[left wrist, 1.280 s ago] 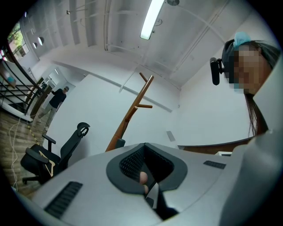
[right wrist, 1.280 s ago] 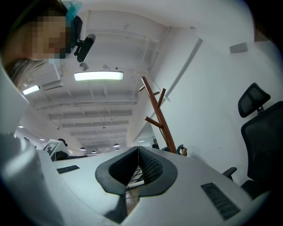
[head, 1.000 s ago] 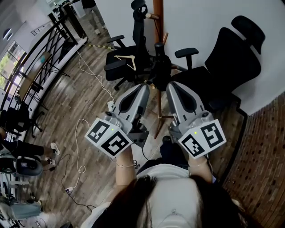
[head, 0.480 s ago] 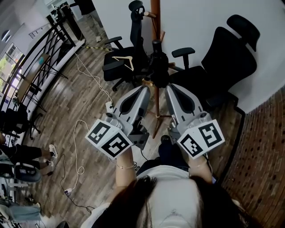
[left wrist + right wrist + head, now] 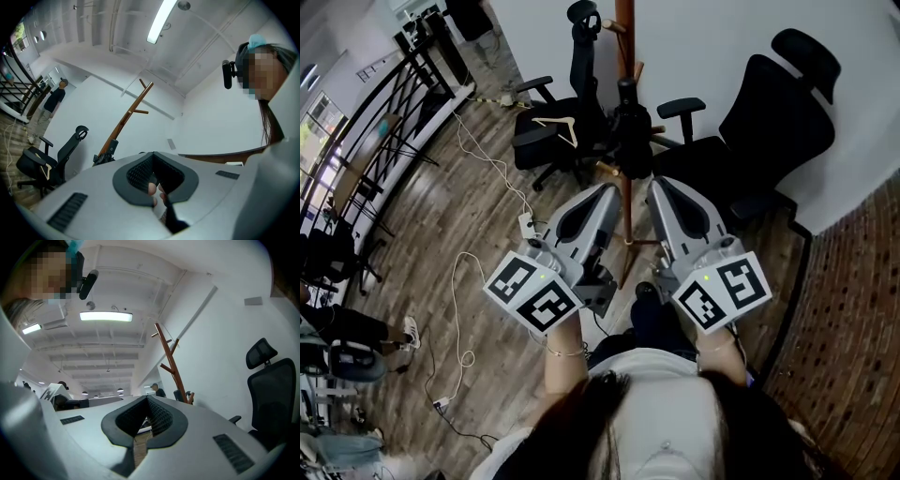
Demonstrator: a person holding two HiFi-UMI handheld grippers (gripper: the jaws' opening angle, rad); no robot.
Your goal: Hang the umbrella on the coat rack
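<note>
Umbrella: black, folded, hanging against the pole of the coat rack.
Left gripper: jaws pressed together, empty, just short of the umbrella.
Right gripper: jaws pressed together, empty, beside the left.

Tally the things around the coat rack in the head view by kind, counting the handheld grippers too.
Black office chairs: 2
Coat rack: 1
Umbrella: 1
Clothes hanger: 1
Grippers, the left gripper and the right gripper: 2
Total: 7
</note>
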